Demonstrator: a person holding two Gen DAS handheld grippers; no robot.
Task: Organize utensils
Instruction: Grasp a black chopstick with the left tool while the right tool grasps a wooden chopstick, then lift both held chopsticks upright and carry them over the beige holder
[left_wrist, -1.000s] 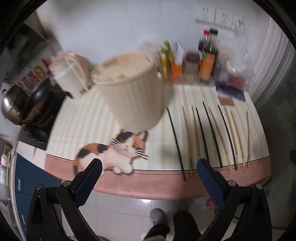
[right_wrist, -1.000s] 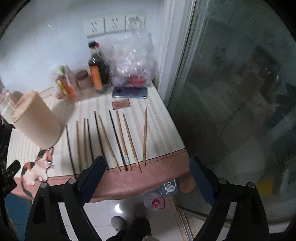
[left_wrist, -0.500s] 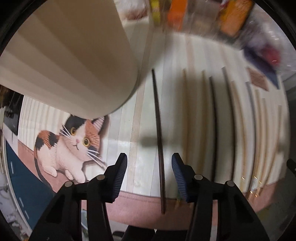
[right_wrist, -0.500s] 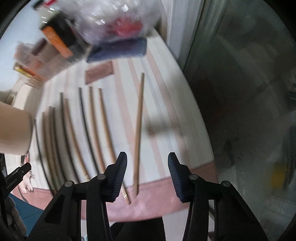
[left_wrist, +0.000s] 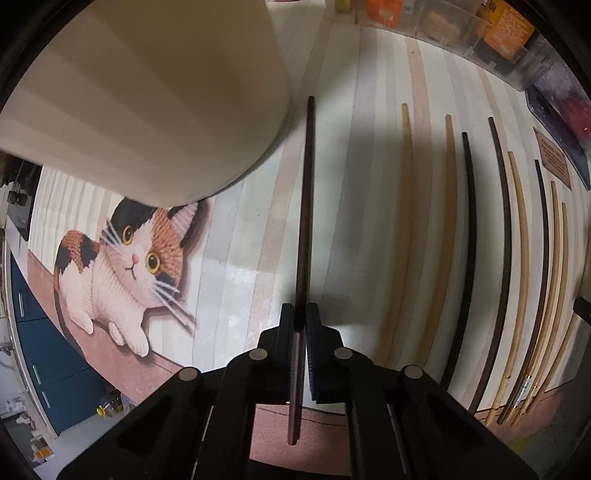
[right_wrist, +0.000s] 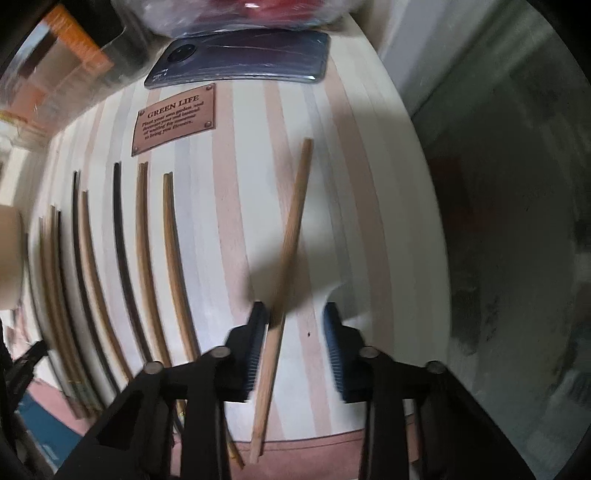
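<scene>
The left gripper clamps a dark chopstick; the cream holder stands up-left of it, inside hidden. The right gripper, just closing, straddles a wooden chopstick but does not pinch it.

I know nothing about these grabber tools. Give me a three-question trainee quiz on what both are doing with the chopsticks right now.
1. True or false: the left gripper has its jaws shut on the dark chopstick.
2. The light wooden chopstick between the right gripper jaws touches: A) both pads, B) only the picture-left pad, C) neither.
3. Fill in: left of the dark chopstick stands a cream ____.

Key: 1 true. 2 B; these jaws have just been closing, and a gap remains on the other side. 3 container.
</scene>
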